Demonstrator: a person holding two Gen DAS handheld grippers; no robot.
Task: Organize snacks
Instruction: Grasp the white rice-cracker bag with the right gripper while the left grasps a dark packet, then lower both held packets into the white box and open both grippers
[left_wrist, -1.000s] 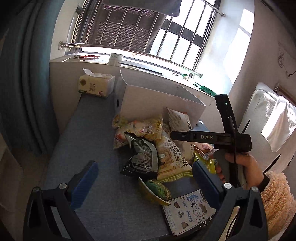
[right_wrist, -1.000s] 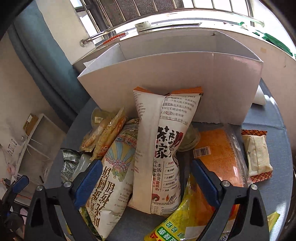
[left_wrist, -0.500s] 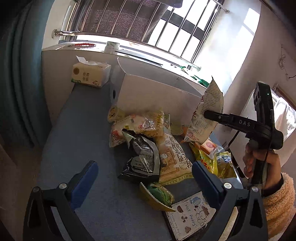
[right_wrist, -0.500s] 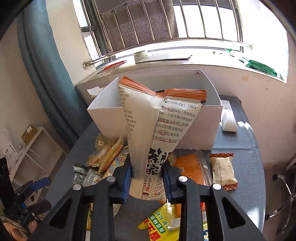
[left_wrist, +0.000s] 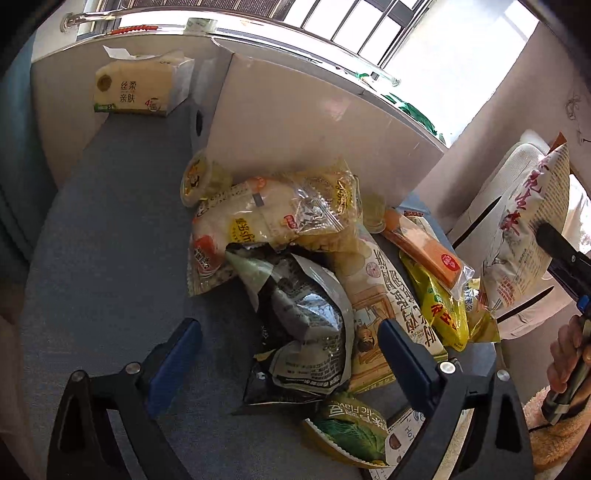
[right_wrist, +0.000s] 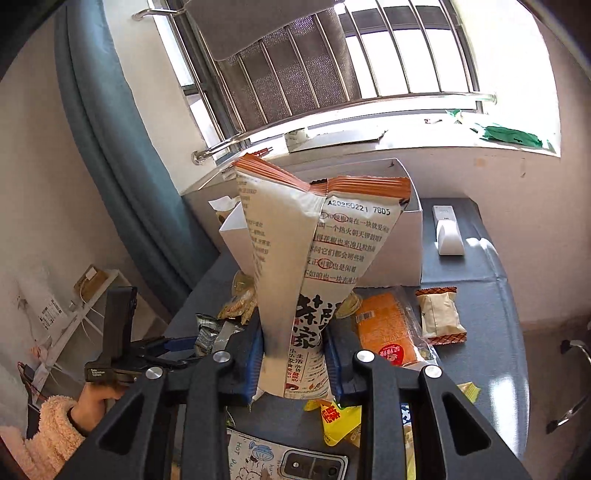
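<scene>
Daylight enters through the barred window (right_wrist: 369, 55), at 12 to 2 o'clock in both views. Panes are overexposed; glare washes out the wall (left_wrist: 461, 74) at 1 o'clock. Foil snack packets (left_wrist: 306, 314) carry specular highlights. Fisheye distortion bends edges, with black vignetting in the corners. Focus appears slightly soft toward the rim.

Tissue pack (left_wrist: 142, 86) by the wall, phone (right_wrist: 314, 466) on the table's (left_wrist: 103, 236) near edge

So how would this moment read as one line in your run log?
right gripper: shut on white snack bag, lifted | left gripper: closing, black bag between jaws, untouched | white box: behind pile
</scene>
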